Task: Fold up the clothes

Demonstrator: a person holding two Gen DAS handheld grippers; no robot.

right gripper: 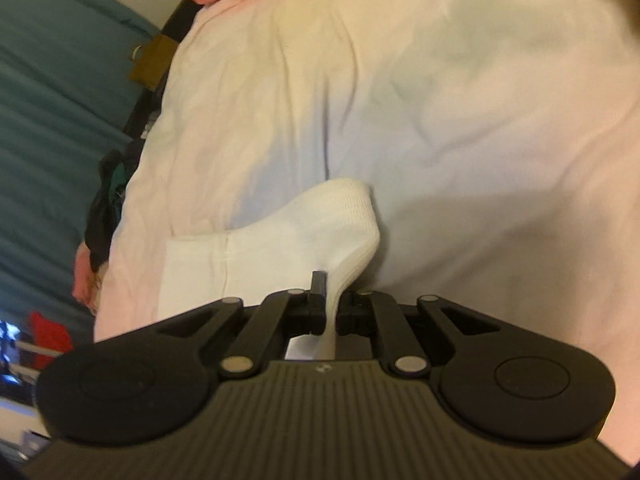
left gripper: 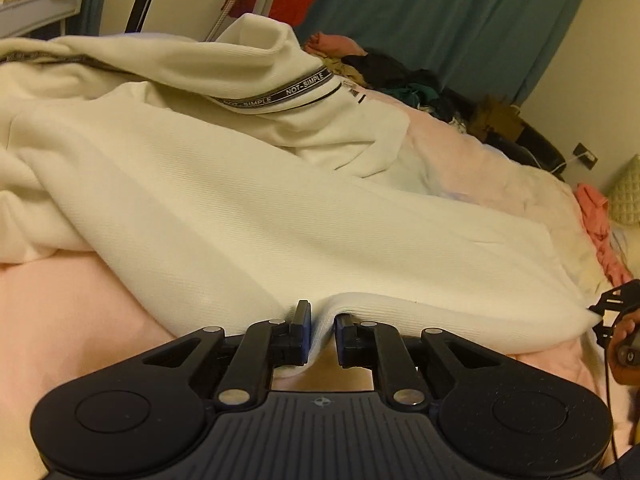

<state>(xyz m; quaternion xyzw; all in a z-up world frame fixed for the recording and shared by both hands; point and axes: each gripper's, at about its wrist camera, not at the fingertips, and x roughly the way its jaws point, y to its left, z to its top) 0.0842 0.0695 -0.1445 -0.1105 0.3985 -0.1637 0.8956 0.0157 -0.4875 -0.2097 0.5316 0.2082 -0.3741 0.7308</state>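
White garment (left gripper: 240, 208) lengthwise across bed (left gripper: 60, 320)

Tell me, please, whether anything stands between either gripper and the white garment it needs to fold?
Nothing visible does: the left gripper and the right gripper are each shut on the hem of the white garment, on the pink bedsheet.

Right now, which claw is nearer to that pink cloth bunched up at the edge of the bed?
Right. The right claw grips the white garment's corner just below the pink cloth; the left claw pinches the hem further away along the same edge.
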